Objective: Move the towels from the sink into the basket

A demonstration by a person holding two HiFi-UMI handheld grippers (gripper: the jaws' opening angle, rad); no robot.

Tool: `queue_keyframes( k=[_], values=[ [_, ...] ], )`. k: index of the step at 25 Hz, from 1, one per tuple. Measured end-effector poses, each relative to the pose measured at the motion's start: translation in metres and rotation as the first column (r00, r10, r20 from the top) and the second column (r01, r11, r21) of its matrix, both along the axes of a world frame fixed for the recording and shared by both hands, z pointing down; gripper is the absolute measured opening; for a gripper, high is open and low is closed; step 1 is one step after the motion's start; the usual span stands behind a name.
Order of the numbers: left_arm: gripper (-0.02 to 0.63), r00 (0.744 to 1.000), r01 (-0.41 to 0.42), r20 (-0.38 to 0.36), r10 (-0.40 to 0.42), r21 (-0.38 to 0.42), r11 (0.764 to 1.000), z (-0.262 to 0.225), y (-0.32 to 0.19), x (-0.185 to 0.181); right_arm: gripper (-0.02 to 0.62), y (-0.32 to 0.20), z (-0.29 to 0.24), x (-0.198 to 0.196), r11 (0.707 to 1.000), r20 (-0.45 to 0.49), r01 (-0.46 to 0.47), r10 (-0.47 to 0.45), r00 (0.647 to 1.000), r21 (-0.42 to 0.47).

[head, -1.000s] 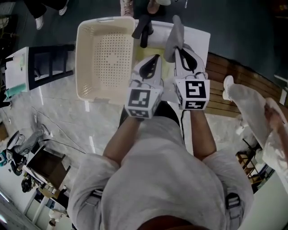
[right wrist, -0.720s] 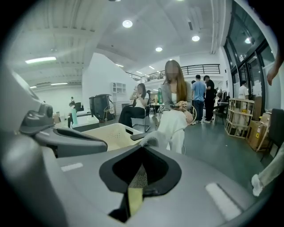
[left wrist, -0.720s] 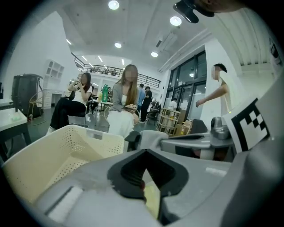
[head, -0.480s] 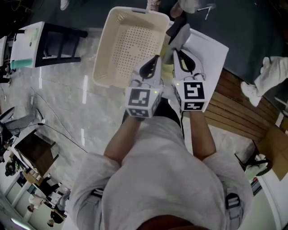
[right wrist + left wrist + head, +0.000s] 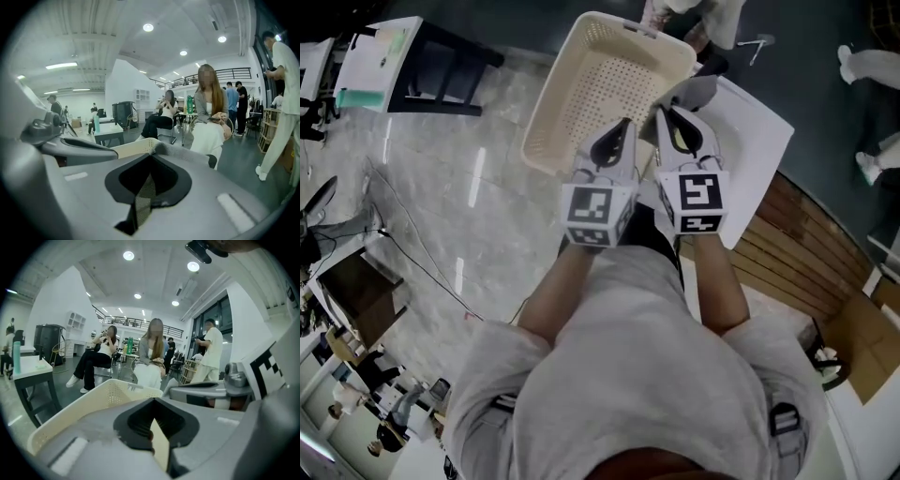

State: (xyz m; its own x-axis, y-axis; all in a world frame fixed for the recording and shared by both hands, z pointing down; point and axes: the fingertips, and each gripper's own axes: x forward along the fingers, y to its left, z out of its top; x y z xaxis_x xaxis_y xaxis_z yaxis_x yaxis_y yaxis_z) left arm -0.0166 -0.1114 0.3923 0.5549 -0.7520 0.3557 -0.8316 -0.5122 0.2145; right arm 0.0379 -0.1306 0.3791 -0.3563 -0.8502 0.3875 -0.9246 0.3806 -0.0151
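The cream perforated basket (image 5: 605, 89) stands on the floor just beyond both grippers, and its rim (image 5: 101, 392) shows in the left gripper view too. My left gripper (image 5: 622, 124) is shut on a pale yellow towel (image 5: 160, 448), a strip of which shows between its jaws. My right gripper (image 5: 664, 112) is shut on a grey towel (image 5: 700, 91), which bunches past its tips near the basket's right rim. The same grey towel (image 5: 140, 199) fills the slit between the right jaws. The white sink unit (image 5: 759, 155) lies under and right of the right gripper.
A dark-framed table with a white top (image 5: 412, 47) stands at the upper left. Cables (image 5: 412, 234) trail over the glossy floor at left. Wooden slats (image 5: 806, 244) lie to the right. Seated people (image 5: 150, 352) and a standing person (image 5: 286, 103) are beyond the basket.
Both grippers have swung left with their towels, away from the sink and toward the basket. The grey towel no longer stands tall above the right gripper; it now bunches beside the basket's rim.
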Motion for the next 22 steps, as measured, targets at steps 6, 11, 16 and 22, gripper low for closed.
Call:
queue_keyframes(
  k=[6,11,16,22],
  values=[
    [0.02,0.999,0.04,0.002,-0.04,-0.002,0.999,0.001,-0.002,-0.028,0.014,-0.004,-0.002,-0.029,0.999,0.004,0.041,-0.041,0.999,0.006],
    [0.02,0.999,0.05,0.003,-0.05,-0.002,0.999,0.001,-0.003,-0.037,0.014,-0.006,-0.004,-0.039,0.998,0.002,0.055,-0.055,0.998,0.011],
    [0.02,0.999,0.05,0.001,-0.05,-0.004,0.999,0.0,-0.008,-0.039,0.014,-0.012,-0.005,-0.045,0.998,0.002,0.065,-0.065,0.998,0.01],
    [0.02,0.998,0.059,0.003,-0.059,-0.002,0.998,0.003,-0.011,-0.043,0.014,-0.013,0.0,-0.048,0.997,0.002,0.073,-0.073,0.997,0.006]
  ],
)
